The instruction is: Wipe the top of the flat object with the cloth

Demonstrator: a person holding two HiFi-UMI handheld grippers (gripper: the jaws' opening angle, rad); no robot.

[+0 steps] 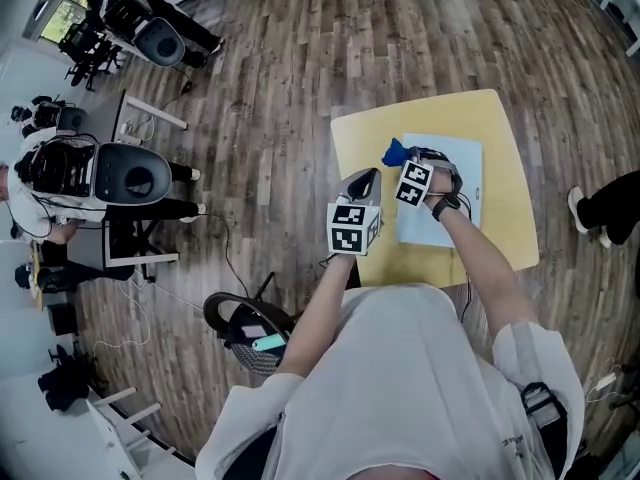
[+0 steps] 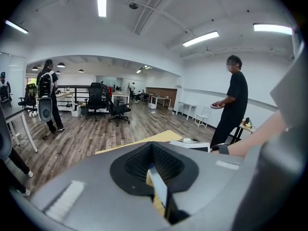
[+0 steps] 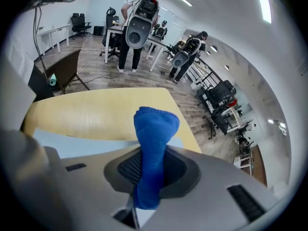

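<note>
- In the middle of the square yellow worktop (image 1: 505, 138) (image 3: 86, 112) lies the pale blue flat rectangular board (image 1: 425, 230) (image 3: 72, 141), its long sides running from the near edge toward the far edge.
- Over the board's far-left corner, the right hand-held gripper (image 1: 405, 160) (image 3: 149, 174) is pinching a bright blue knitted cloth (image 1: 393, 152) (image 3: 155, 129).
- In the right gripper view the cloth stands up out of the clamped jaws as a bunched roll, with the board and the worktop's far part behind it.
- From the head view I cannot tell whether the cloth touches the board or hangs just above it.
- At the worktop's left edge, toward the near-left corner, the left hand-held gripper (image 1: 367, 176) (image 2: 155, 170) is held beside the right one, with its jaws pressed together and nothing between them.
- The left gripper view looks across the room rather than down; a corner of the worktop (image 2: 154, 138) shows beyond the jaws.
- Past the worktop's right edge stands a person in black clothing (image 2: 233, 105).
- The worktop stands on a wood-plank floor (image 1: 270, 138).
</note>
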